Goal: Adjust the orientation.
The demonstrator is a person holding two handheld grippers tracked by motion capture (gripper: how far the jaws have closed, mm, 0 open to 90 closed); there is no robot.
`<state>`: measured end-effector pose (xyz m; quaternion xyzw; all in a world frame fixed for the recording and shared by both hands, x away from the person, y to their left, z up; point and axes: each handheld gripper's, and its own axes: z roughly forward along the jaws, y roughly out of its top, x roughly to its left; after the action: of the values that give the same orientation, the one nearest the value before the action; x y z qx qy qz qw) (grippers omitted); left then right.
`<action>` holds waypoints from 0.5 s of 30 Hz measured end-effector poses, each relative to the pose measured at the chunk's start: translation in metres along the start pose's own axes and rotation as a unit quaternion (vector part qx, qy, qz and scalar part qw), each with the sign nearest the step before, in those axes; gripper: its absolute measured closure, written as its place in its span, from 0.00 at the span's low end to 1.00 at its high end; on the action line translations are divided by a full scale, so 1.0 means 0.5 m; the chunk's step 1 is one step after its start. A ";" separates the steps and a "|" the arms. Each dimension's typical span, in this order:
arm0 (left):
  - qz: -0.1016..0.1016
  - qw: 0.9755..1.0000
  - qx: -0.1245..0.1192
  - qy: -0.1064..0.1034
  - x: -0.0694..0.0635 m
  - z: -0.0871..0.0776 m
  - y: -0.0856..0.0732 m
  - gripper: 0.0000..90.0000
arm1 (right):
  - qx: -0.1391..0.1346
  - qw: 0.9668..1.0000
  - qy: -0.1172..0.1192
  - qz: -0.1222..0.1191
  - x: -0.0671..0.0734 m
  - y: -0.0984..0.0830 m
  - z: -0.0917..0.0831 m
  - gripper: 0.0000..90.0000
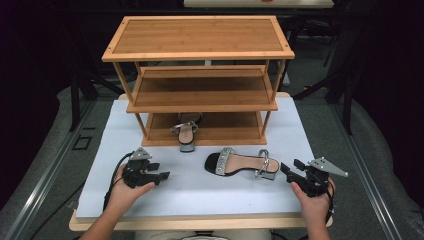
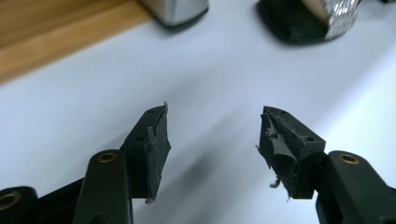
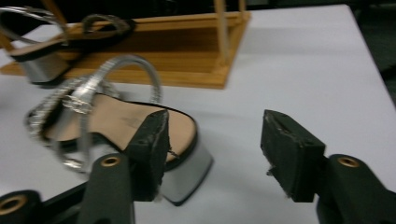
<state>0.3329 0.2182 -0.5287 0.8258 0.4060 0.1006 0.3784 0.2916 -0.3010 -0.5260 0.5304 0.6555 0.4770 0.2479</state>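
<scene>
A black sandal with a glittery silver strap and a silver block heel (image 1: 240, 163) lies on the white table (image 1: 125, 145), toe to the left. Its mate (image 1: 186, 131) rests on the bottom shelf of the wooden rack (image 1: 200, 40), heel poking out over the front. My left gripper (image 1: 161, 171) stands open left of the lying sandal's toe (image 2: 303, 18), with nothing between its jaws (image 2: 215, 109). My right gripper (image 1: 290, 166) is open just right of that sandal's heel (image 3: 187, 175); in the right gripper view (image 3: 215, 114) one jaw overlaps the heel and the gap is bare.
The three-tier rack stands at the back middle of the table; its upper two shelves hold nothing. Its bottom board (image 2: 46, 32) and the shelf sandal's heel (image 2: 175, 9) lie just beyond the left gripper. A wooden rim (image 1: 200, 222) marks the table's front edge.
</scene>
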 end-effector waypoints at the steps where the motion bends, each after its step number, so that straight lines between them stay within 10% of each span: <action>1: -0.008 1.000 0.003 -0.008 0.003 -0.003 -0.010 0.48 | 0.002 1.000 0.009 -0.008 0.006 0.007 -0.003 0.49; 9: -0.025 1.000 0.011 -0.001 0.028 0.011 -0.034 0.49 | 0.041 0.993 0.072 -0.079 0.054 0.070 0.010 0.47; 15: -0.017 1.000 0.004 0.000 0.022 0.011 -0.030 0.49 | 0.125 0.975 0.102 -0.154 0.087 0.118 0.053 0.45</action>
<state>0.3340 0.2292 -0.5447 0.8204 0.4204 0.0927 0.3763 0.3271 -0.2517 -0.4769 0.3981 0.8056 0.3992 0.1821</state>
